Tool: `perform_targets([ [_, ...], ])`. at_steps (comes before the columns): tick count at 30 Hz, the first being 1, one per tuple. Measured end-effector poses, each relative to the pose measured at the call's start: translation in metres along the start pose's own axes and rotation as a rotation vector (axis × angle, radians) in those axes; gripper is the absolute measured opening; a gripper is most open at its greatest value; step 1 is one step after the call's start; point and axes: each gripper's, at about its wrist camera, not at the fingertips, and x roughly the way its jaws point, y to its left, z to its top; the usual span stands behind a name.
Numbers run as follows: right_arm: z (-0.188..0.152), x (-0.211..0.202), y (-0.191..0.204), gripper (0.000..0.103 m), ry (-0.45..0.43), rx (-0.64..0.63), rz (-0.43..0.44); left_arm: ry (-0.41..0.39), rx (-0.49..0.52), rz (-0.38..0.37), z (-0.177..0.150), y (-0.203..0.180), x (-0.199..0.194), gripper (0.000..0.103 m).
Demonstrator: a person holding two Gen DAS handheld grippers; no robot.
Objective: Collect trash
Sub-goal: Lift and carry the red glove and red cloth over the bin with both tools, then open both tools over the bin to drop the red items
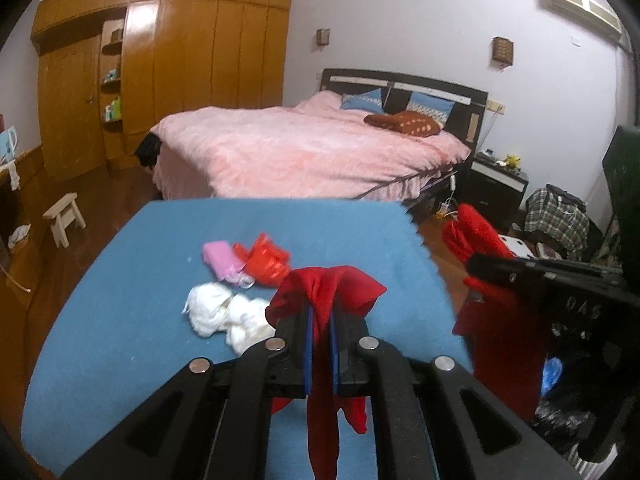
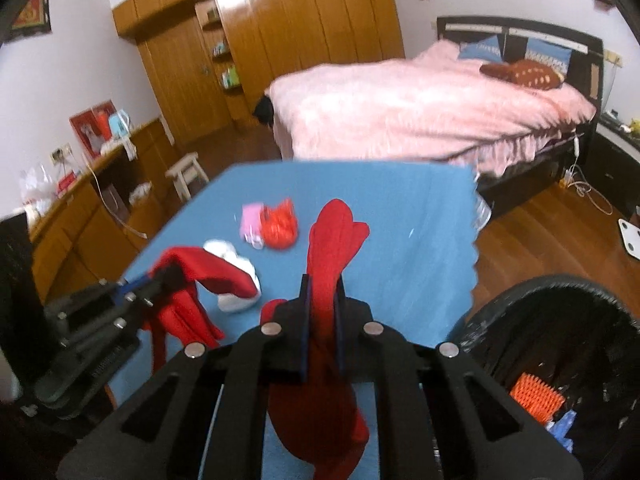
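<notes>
Nearest in the left wrist view, the left tongs [image 1: 321, 322] are clamped on a piece of red cloth [image 1: 324, 300], which bunches above the blue pads and hangs down below them. In the right wrist view, the right tongs [image 2: 322, 300] likewise pinch a second red cloth [image 2: 334, 240] that sticks up past the tips and sags beneath. Both are lifted above a bench covered in blue fabric [image 1: 120, 300].

Low to the right of the right tongs stands a black bin lined with a black bag [image 2: 560, 320]. Inside it lie an orange ridged item [image 2: 536, 396] and a scrap of blue [image 2: 562, 424].

On the bench, just past the left tongs, sits a crumpled white wad [image 1: 224, 316]. Farther on lie a pink packet [image 1: 220, 260] and, touching it, a crumpled red plastic bag [image 1: 266, 260].

Beyond the bench is a bed with a pink cover [image 1: 300, 148], a small wooden stool [image 1: 64, 216] on the wood floor, and a wooden wardrobe [image 1: 180, 60] against the far wall.
</notes>
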Motion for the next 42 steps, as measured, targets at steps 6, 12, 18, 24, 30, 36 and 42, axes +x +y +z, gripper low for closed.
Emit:
perform_targets([
  [6,0.015,-0.042,-0.015,0.009,-0.082,0.016,-0.019,-0.044,0.026,-0.052,0.018,-0.027,-0.01,0.007],
  [12,0.016,-0.078,-0.041,0.009,-0.13,0.033,-0.075,-0.079,0.061,-0.131,0.036,-0.066,-0.012,0.007],
  [18,0.009,-0.106,-0.075,0.009,-0.152,0.055,-0.152,-0.097,0.094,-0.221,0.048,-0.107,-0.009,0.007],
  [24,-0.005,-0.124,-0.11,0.009,-0.151,0.095,-0.233,-0.096,0.126,-0.303,0.047,-0.148,-0.006,0.007],
  [30,-0.024,-0.13,-0.144,0.009,-0.125,0.138,-0.304,-0.06,0.153,-0.38,0.044,-0.187,0.009,0.007],
  [36,-0.041,-0.129,-0.17,0.009,-0.106,0.18,-0.347,-0.028,0.19,-0.416,0.039,-0.214,0.024,0.007],
  [42,-0.054,-0.126,-0.187,0.024,-0.087,0.205,-0.383,0.016,0.203,-0.456,0.032,-0.233,0.035,0.014],
])
